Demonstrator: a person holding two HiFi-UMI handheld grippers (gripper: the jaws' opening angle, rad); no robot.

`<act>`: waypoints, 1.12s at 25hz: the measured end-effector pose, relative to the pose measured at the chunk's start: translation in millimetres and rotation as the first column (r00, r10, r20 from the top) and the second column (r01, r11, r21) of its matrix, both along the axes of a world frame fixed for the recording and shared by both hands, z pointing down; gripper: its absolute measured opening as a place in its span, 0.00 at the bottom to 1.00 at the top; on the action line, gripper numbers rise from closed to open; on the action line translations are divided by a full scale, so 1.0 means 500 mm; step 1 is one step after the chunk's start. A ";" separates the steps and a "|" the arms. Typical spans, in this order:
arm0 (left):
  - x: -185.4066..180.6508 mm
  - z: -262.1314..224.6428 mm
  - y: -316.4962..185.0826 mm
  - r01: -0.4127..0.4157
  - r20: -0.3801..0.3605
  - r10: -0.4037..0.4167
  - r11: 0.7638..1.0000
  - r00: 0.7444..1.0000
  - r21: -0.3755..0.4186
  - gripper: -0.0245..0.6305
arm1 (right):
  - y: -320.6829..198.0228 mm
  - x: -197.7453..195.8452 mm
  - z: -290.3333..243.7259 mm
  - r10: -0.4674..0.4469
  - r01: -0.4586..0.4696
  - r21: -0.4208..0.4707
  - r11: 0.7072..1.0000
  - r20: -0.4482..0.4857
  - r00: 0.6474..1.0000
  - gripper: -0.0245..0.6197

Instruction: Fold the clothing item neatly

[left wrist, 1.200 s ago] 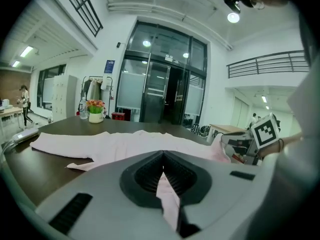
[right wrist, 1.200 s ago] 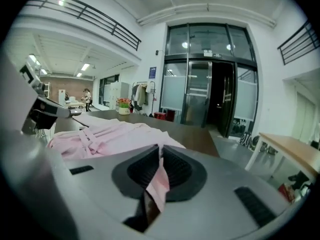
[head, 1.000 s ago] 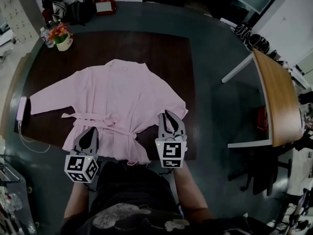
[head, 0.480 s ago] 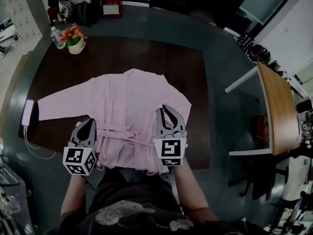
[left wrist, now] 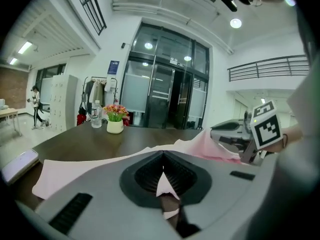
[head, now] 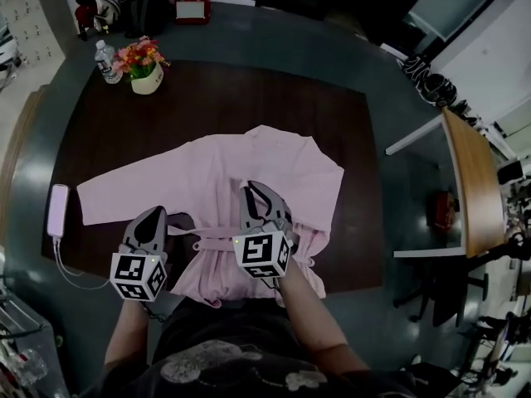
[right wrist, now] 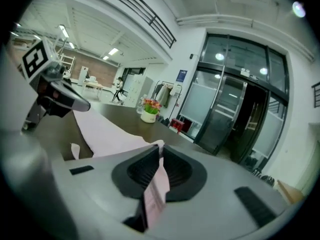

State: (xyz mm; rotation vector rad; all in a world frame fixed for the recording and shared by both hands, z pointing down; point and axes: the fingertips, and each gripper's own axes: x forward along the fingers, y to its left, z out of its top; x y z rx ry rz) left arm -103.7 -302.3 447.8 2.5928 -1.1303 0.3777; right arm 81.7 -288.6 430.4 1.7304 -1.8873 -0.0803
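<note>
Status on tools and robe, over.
Left tool shut on pink robe. Right tool shut on it too. Phone, flower pot lie apart from it.

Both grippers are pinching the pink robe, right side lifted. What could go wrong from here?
1. The right gripper is shut on only a thin edge of the pink robe. The edge may slip out while being carried across.
2. The belt lies loose between the right gripper and the left gripper. It could bunch inside the fold.
3. The sleeve reaches toward the phone. Dragging the sleeve might nudge the phone.
</note>
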 end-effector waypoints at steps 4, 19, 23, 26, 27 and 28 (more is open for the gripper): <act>-0.036 0.030 -0.016 -0.032 0.005 0.033 0.999 0.999 -0.034 0.05 | -0.021 -0.086 0.099 -0.060 0.050 -0.110 0.993 -0.090 0.994 0.06; -0.008 0.100 -0.042 -0.225 -0.007 0.227 0.962 0.974 -0.152 0.05 | 0.073 -0.197 0.174 -0.124 0.144 -0.232 0.962 0.099 0.987 0.20; 0.078 0.105 -0.035 -0.375 -0.078 0.367 0.893 0.927 -0.249 0.05 | 0.074 -0.175 0.149 -0.060 0.087 -0.193 0.977 0.142 0.988 0.20; 0.145 0.088 -0.057 -0.422 -0.143 0.398 0.869 0.906 -0.259 0.07 | 0.064 -0.140 0.139 0.005 0.024 -0.171 0.985 0.168 0.986 0.20; 0.170 0.089 -0.063 -0.441 -0.158 0.412 0.853 0.897 -0.278 0.15 | 0.060 -0.126 0.135 0.026 0.003 -0.163 0.987 0.174 0.984 0.20; 0.194 0.095 -0.067 -0.462 -0.162 0.433 0.831 0.887 -0.309 0.24 | 0.057 -0.113 0.129 0.045 -0.017 -0.153 0.988 0.180 0.983 0.20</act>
